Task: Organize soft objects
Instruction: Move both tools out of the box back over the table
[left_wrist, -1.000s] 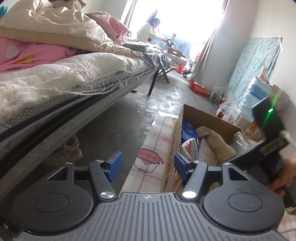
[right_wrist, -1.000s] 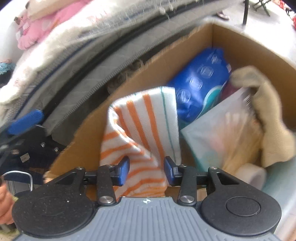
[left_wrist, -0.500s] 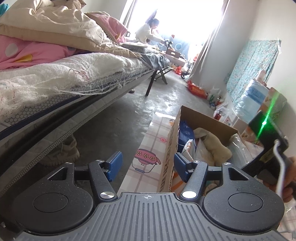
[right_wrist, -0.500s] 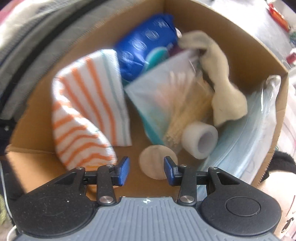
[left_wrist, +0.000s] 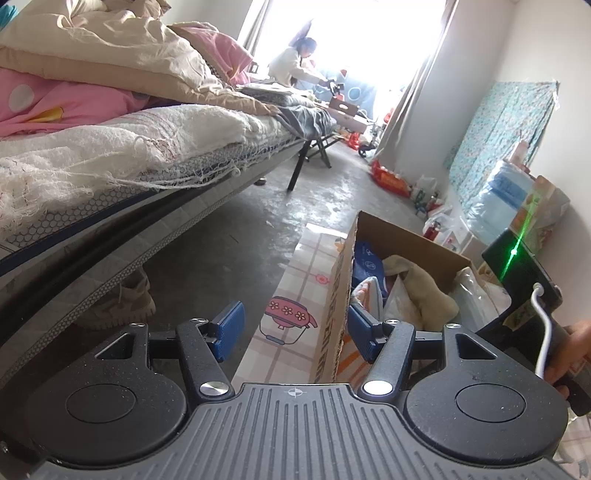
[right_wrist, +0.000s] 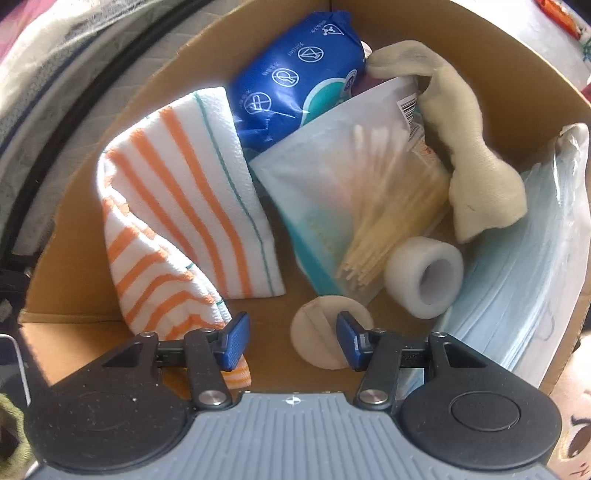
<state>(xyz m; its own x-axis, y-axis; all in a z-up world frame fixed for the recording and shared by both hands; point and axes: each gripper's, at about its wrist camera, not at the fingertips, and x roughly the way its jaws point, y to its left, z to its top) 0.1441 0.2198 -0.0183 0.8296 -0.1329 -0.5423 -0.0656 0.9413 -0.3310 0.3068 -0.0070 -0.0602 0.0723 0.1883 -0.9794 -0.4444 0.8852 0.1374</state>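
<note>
Cardboard box (right_wrist: 461, 48) filling the frame, orange-striped cloth (right_wrist: 177, 221) at left, right tool (right_wrist: 291, 338) just opened wider, empty above round pad (right_wrist: 317, 332), left tool (left_wrist: 291, 326) parted, empty, straddling the box wall.

Orange-striped white towel (right_wrist: 177, 221) crumpled, leaning in cardboard box (right_wrist: 92, 184) left corner.
</note>
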